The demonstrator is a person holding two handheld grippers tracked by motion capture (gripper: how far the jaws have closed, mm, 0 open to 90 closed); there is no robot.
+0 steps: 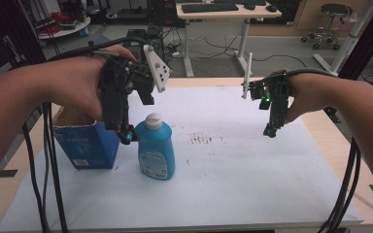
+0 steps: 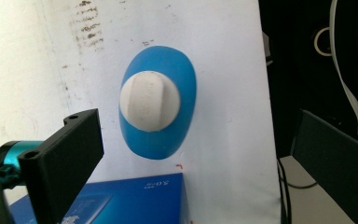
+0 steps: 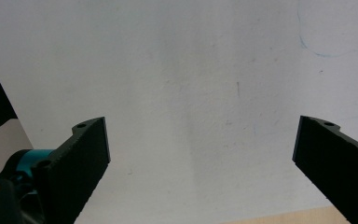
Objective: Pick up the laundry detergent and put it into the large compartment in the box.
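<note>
A blue bottle (image 1: 156, 154) with a white cap (image 1: 153, 120) stands upright on the white sheet (image 1: 233, 170), left of the middle. Touching its left side is a blue carton (image 1: 87, 143) with its top flaps up. My left gripper (image 1: 124, 135) hangs just above the gap between carton and bottle, pointing down. In the left gripper view its jaws stand wide apart, open, above the cap (image 2: 150, 100) and the carton (image 2: 135, 200), holding nothing. My right gripper (image 1: 271, 130) hovers over bare sheet at the right, open (image 3: 200, 158) and empty.
Reddish smudges (image 1: 201, 139) mark the sheet to the right of the bottle. The wooden table (image 1: 320, 131) shows past the sheet's right edge. Cables (image 1: 48, 174) trail down from both grippers. A desk with a keyboard (image 1: 223, 9) and a stool (image 1: 328, 22) stand beyond the table.
</note>
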